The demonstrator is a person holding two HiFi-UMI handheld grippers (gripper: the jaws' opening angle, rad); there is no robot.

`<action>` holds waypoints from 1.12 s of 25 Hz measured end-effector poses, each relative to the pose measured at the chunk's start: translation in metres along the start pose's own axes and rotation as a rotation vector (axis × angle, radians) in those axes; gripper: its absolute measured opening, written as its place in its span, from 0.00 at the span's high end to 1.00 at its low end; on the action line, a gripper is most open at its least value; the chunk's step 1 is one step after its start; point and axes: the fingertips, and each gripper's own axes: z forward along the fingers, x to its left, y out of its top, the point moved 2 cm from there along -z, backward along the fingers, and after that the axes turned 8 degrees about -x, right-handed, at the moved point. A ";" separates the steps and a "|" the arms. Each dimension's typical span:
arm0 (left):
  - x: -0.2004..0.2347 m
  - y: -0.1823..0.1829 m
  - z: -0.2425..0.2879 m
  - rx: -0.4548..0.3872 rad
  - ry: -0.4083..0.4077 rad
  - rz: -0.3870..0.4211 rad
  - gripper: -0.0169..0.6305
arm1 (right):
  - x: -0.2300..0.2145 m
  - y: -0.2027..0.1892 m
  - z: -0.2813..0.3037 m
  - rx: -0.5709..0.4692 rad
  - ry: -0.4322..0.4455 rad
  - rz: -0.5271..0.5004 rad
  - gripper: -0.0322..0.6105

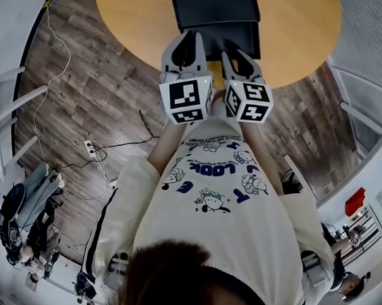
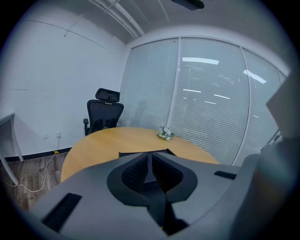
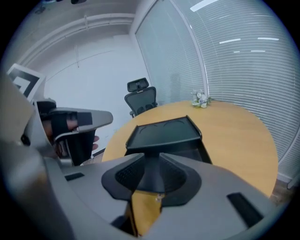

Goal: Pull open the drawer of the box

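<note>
Box [image 1: 213,7] sits on the table [image 1: 303,33], just beyond both grippers, drawer [image 1: 237,40] projecting toward me. My left gripper [image 1: 191,36] is closed and empty. My right gripper [image 1: 238,55] stands parted, holding nothing.

The person's pale shirt [image 1: 263,228] bears the blue word "LOOK", seen upside down. The smaller line of print at its 12 o'clock is unreadable.

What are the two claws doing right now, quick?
Left claw: closed, holding nothing.
Right claw: open, holding nothing.
</note>
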 end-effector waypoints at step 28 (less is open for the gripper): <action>-0.037 0.096 -0.003 -0.225 0.062 0.096 0.91 | 0.005 0.158 -0.026 -0.401 0.043 -0.120 0.89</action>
